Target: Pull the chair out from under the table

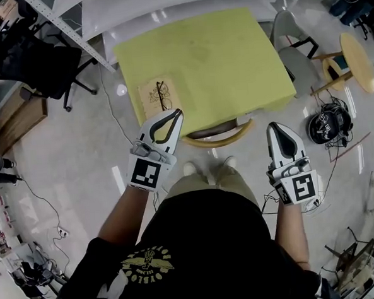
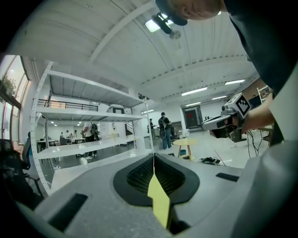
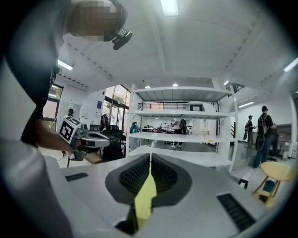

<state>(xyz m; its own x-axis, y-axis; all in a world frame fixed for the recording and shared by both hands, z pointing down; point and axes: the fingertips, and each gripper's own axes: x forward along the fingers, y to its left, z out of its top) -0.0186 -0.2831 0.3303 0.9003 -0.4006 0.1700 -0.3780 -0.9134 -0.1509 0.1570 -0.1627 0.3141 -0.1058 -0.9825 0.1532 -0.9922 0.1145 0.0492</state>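
head view, chair place: chair [image 1: 219,137] sits at the 6 o'clock edge of the table [image 1: 200,56], tucked under it, just beyond the person's shoes [image 1: 208,168]
head view, chair look: only the curved light-wood back rail shows, with a dark strip inside the curve that is probably the seat; legs hidden
head view, left gripper [image 1: 174,115]: at 10 o'clock of the rail, over the table's near edge, jaws closed together, nothing held
head view, right gripper [image 1: 275,129]: at 3 o'clock of the rail, off the table, jaws closed together, nothing held
handling (judgement): stiff wood, likely light to middling in weight and smooth enough to slip; take the back rail either side of its middle; should slide on the hard floor, though the tablecloth [image 1: 260,100] hem may drag
left gripper view: pads meet tip to tip, nothing clamped; a yellow sliver low in the slit is likely tablecloth; chair not in view; the other gripper at 2 o'clock
right gripper view: same closed, empty jaws and the same yellow sliver; chair not in view; the other gripper at 9 o'clock
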